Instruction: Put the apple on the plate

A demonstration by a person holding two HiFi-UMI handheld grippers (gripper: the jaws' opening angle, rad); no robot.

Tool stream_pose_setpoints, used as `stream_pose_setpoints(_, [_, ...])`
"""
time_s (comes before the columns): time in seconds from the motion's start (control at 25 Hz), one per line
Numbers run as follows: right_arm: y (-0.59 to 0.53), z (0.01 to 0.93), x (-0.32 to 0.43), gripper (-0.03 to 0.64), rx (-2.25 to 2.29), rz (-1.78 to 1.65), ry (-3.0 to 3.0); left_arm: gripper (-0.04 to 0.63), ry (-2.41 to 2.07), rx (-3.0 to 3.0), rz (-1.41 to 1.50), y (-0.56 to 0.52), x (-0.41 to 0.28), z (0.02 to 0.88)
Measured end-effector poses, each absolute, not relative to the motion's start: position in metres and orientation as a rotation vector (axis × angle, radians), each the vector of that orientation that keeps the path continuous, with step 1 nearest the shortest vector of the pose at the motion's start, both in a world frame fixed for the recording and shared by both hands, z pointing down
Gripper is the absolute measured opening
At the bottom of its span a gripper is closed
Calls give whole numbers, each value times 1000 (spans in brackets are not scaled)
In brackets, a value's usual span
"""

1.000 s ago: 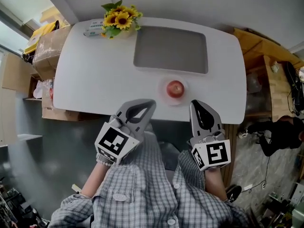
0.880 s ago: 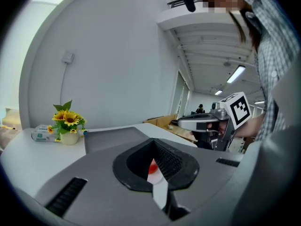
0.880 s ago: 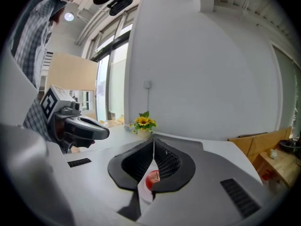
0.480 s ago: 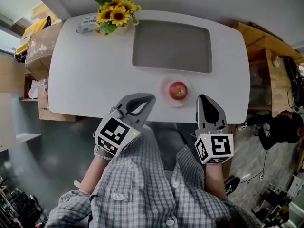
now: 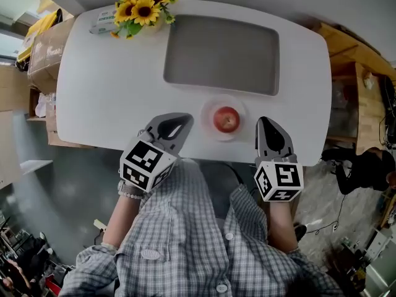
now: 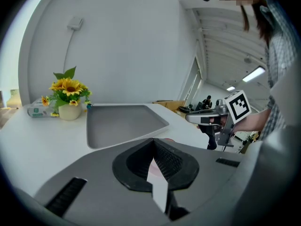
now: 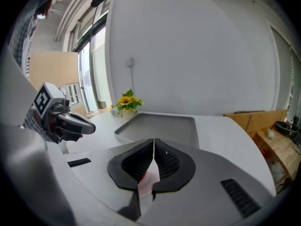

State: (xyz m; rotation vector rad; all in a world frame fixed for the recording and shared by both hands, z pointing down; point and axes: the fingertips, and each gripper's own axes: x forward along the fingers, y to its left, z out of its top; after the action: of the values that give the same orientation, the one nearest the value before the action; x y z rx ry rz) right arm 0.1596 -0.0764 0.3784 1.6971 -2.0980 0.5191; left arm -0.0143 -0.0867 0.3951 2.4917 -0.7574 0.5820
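The apple (image 5: pixel 226 119) I am after is red and round, with a pale sheen on its top. It sits in the middle of the plate (image 5: pixel 208 124). The plate is small, round and pale, hardly darker than the white table (image 5: pixel 111 91) under it, and its rim shows all around the fruit. Both lie close to the table edge nearest me, just in front of the grey tray (image 5: pixel 223 54) and apart from it.

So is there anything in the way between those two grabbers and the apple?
Nothing visible. The apple sits on the plate, near the table's front edge, flanked by the left gripper and right gripper, both shut and empty. Only bare tabletop lies between.
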Motion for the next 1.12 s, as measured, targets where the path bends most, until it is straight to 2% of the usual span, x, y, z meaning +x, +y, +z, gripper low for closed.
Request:
stream_pose_setpoints(0.28, [-82,422,165,25,1570,666,-2060,2,-737,2367,623,-90,-6,429])
stream_pose_setpoints(0.84, [-78,468,161,26,1364,734,-2038,6,-697,2235,740,-83,7,472])
stream_pose_setpoints(0.92, [-76,474,161,31,1348,756,-2035,94,-680,2210,736,-80,10,477])
stream_pose_setpoints(1.12, [-71,488,158,95,1276,782,-2020,107,-687,2142,784,-72,10,495])
